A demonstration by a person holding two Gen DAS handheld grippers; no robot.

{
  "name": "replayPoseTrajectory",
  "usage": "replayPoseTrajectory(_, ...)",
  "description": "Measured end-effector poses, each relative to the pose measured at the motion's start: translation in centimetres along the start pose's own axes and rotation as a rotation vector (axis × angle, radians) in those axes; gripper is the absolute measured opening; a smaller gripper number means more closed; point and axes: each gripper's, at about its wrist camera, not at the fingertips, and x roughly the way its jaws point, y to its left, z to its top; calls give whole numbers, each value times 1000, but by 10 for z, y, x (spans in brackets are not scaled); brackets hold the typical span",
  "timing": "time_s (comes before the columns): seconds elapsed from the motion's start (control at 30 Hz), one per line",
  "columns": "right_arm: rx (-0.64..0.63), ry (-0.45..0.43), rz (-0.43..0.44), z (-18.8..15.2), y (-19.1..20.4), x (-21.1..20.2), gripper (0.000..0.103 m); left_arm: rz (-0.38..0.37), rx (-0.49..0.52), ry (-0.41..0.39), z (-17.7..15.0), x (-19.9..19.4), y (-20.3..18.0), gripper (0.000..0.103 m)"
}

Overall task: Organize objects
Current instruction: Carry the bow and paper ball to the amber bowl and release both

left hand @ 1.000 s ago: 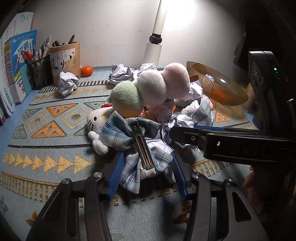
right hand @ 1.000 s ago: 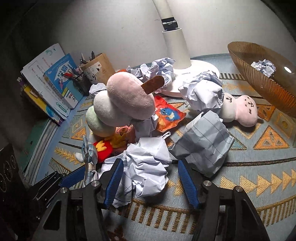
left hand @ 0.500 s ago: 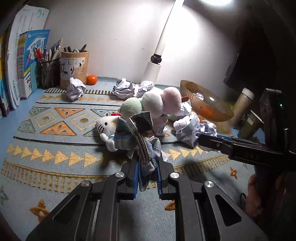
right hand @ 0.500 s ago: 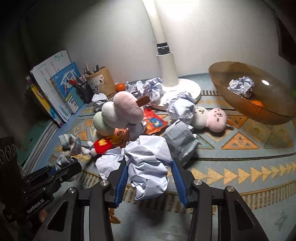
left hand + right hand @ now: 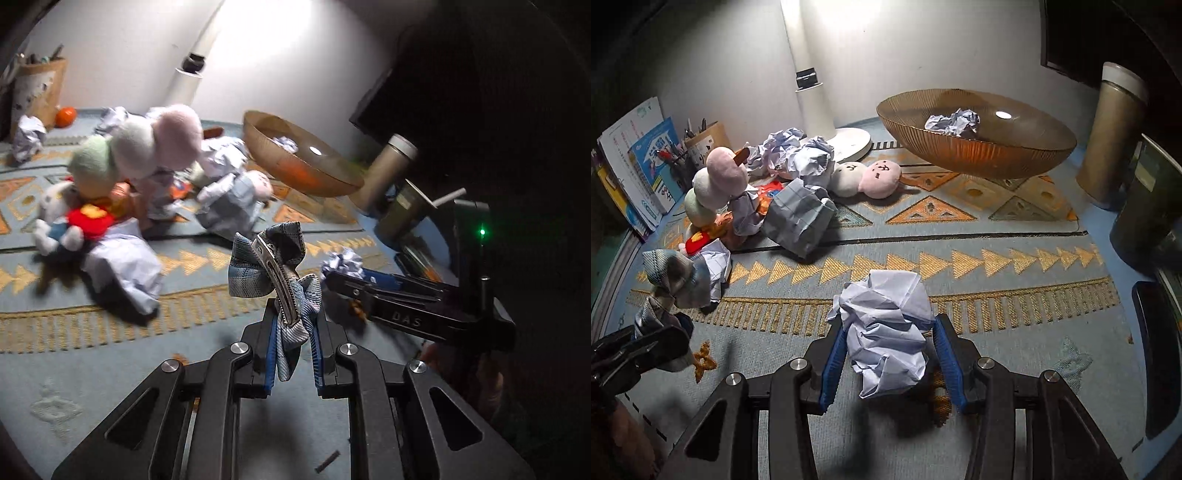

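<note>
My left gripper (image 5: 294, 314) is shut on a blue plaid bow hair clip (image 5: 271, 266), held above the patterned mat with its metal clip facing me. The same bow (image 5: 670, 280) shows at the left of the right wrist view. My right gripper (image 5: 888, 332) is shut on a crumpled white paper ball (image 5: 888, 328), lifted off the mat. From the left wrist view that ball (image 5: 343, 262) sticks out of the right gripper's dark fingers (image 5: 373, 291). An amber ribbed bowl (image 5: 975, 155) behind holds another paper ball (image 5: 955, 122).
A heap at left holds a three-ball plush skewer (image 5: 716, 184), a white cat plush (image 5: 59, 218), a two-ball plush (image 5: 868, 175) and several crumpled papers (image 5: 799, 216). A lamp base (image 5: 846, 142), pen holder (image 5: 705, 142), books (image 5: 635, 162), tan cylinder (image 5: 1112, 133) and dark containers (image 5: 1145, 206) ring the mat.
Both grippers closed on their objects, the left on the bow, the right on the paper ball, and lifted them from the heap. Both views have swung right toward the bowl.
</note>
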Motion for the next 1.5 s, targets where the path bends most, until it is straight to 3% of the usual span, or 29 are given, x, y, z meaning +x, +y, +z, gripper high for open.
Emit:
replayPoseTrajectory(0.07, 4, -2, 3, 0, -1, -1, 46, -51, -26, 51, -1, 16, 5, 12)
replayPoseTrajectory(0.1, 6, -1, 4, 0, -2, 0, 45, -40, -34, 73, -3, 22, 8, 12)
replayPoseTrajectory(0.17, 8, 1, 8, -1, -2, 1, 46, 19, -60, 109, -8, 28, 15, 19)
replayPoseTrajectory(0.23, 12, 3, 17, -2, -2, 2, 45, 58, -96, 127, -9, 26, 22, 35)
replayPoseTrajectory(0.37, 18, 6, 38, -4, 0, 4, 45, 231, -42, 120, -10, 11, 26, 39)
replayPoseTrajectory(0.6, -8, -2, 46, -3, 10, 2, 45, 399, -32, 152, -19, -6, 25, 40)
replayPoseTrajectory(0.7, -34, 1, 19, -5, 13, 4, 45, 521, 6, 144, -24, -11, 18, 44)
replayPoseTrajectory(0.77, -32, 12, 25, -6, 12, 8, 45, 547, 28, 144, -24, -6, 14, 50)
replayPoseTrajectory(0.87, -32, 13, 30, -7, 9, 8, 46, 555, 69, 153, -23, 11, 3, 55)
replayPoseTrajectory(0.97, -26, 11, 27, -8, 6, 9, 46, 558, 97, 154, -22, 25, -2, 53)
replayPoseTrajectory(1.0, -23, 16, 36, -9, 6, 10, 46, 553, 102, 148, -23, 25, -3, 48)
replayPoseTrajectory(1.07, -32, 22, 34, -11, 7, 14, 46, 546, 115, 136, -22, 26, -3, 19)
replayPoseTrajectory(1.1, -34, 15, 34, -12, 7, 14, 45, 530, 110, 138, -22, 25, -3, 16)
replayPoseTrajectory(1.2, -33, -13, 32, -10, 7, 7, 44, 508, 118, 123, -19, 25, -7, 14)
replayPoseTrajectory(1.3, -5, -53, 47, 1, -1, -7, 44, 428, 109, 95, -8, 23, -19, 14)
replayPoseTrajectory(1.5, 71, -153, -2, 55, -39, -33, 44, 305, 175, 21, 62, 36, -59, 14)
